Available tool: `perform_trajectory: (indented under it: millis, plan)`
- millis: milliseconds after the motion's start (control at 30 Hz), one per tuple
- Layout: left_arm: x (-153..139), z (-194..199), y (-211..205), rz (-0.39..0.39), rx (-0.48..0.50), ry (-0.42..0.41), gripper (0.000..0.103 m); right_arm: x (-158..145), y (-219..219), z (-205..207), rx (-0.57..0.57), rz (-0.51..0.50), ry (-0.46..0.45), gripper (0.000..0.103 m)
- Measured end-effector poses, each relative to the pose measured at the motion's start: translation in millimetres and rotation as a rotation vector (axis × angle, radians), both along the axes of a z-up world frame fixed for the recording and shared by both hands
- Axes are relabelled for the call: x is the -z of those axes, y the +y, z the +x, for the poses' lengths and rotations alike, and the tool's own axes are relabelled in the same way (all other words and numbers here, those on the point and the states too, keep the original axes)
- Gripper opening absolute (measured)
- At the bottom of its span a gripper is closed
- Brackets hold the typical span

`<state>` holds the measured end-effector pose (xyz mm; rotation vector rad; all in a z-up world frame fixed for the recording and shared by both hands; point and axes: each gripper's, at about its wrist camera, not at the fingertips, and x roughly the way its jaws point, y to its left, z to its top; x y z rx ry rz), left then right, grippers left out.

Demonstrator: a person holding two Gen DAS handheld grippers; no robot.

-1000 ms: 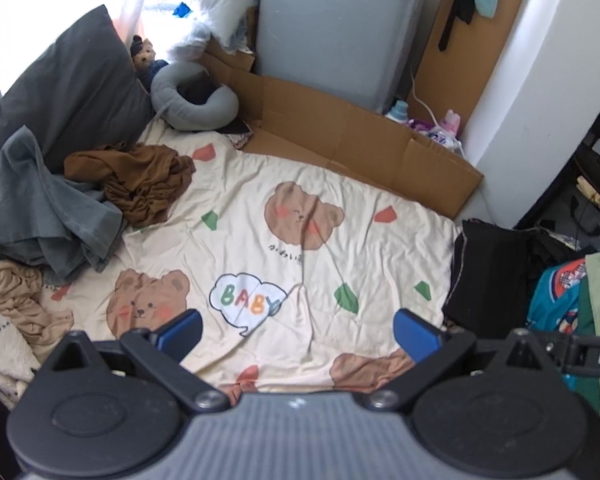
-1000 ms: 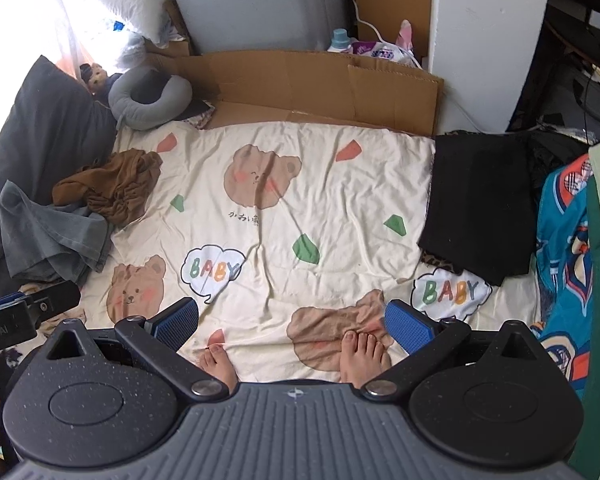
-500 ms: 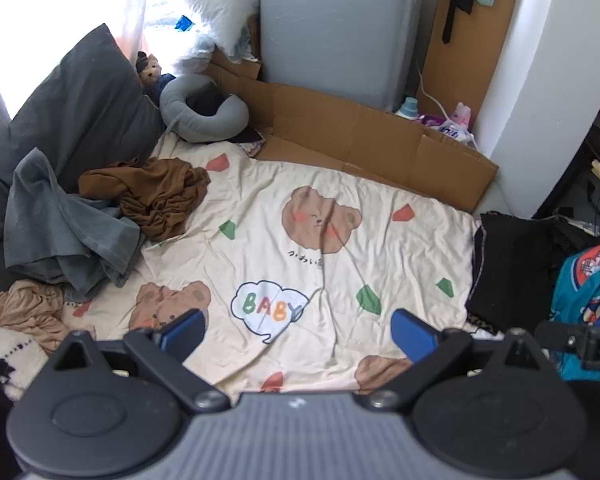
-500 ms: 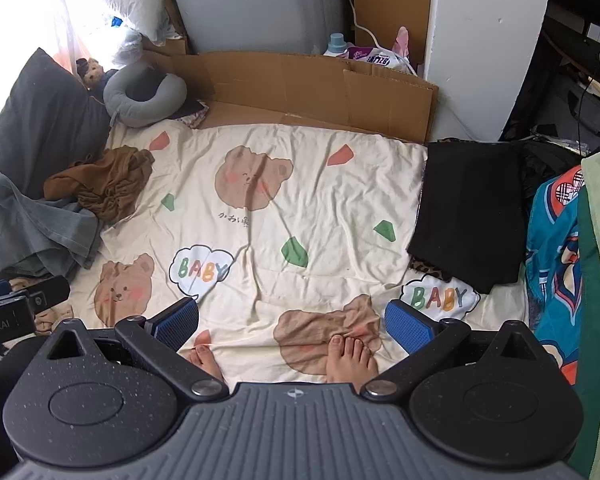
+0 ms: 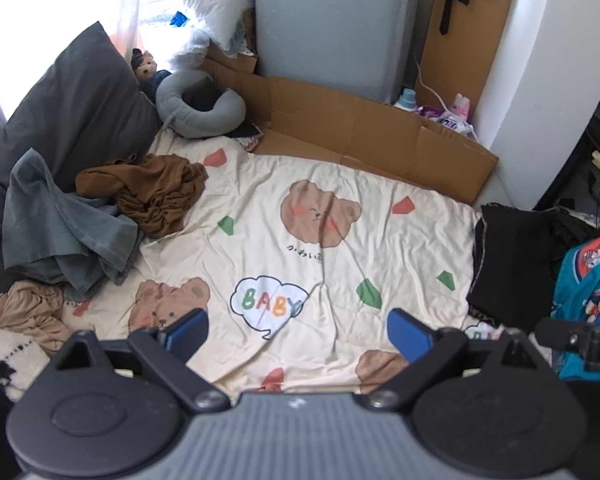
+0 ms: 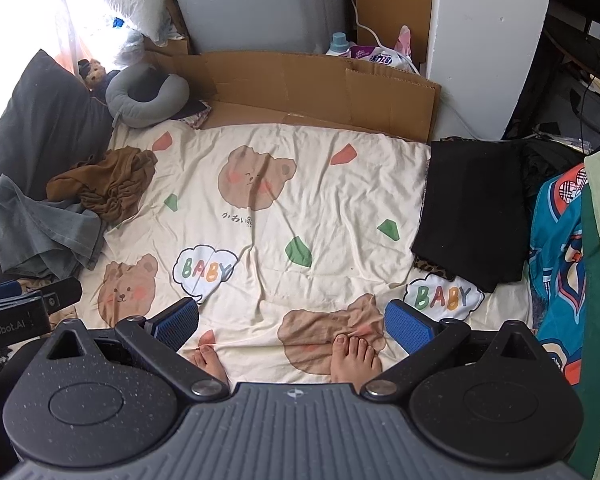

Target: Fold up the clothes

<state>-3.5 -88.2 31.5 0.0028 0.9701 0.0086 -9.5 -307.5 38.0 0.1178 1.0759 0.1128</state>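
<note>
Both claws are spread wide and hold nothing — the left gripper [image 5: 298, 332] and the right gripper [image 6: 292, 322] hang above a cream bear-print blanket [image 6: 260, 216]. The clothes lie along its edges: a brown garment [image 5: 156, 192], a grey garment [image 5: 64, 232] and a tan garment [image 5: 28, 312] bunched at the left, a flat black garment [image 6: 472, 208] at the right. Behind, a flattened cardboard box [image 5: 360, 132] contains nothing — 2 bottles [image 5: 408, 98] stand beyond it. 2 bare feet [image 6: 354, 356] rest on the blanket.
</note>
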Motion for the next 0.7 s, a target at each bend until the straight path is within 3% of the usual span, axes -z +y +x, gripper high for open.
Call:
perform_trajectory:
  millis: [700]
  plan:
    - [2.3,0.7,2.4,-0.008,-0.01,0.014,0.093,1.7,0.4,2.2,0.0,0.015,0.009,0.102]
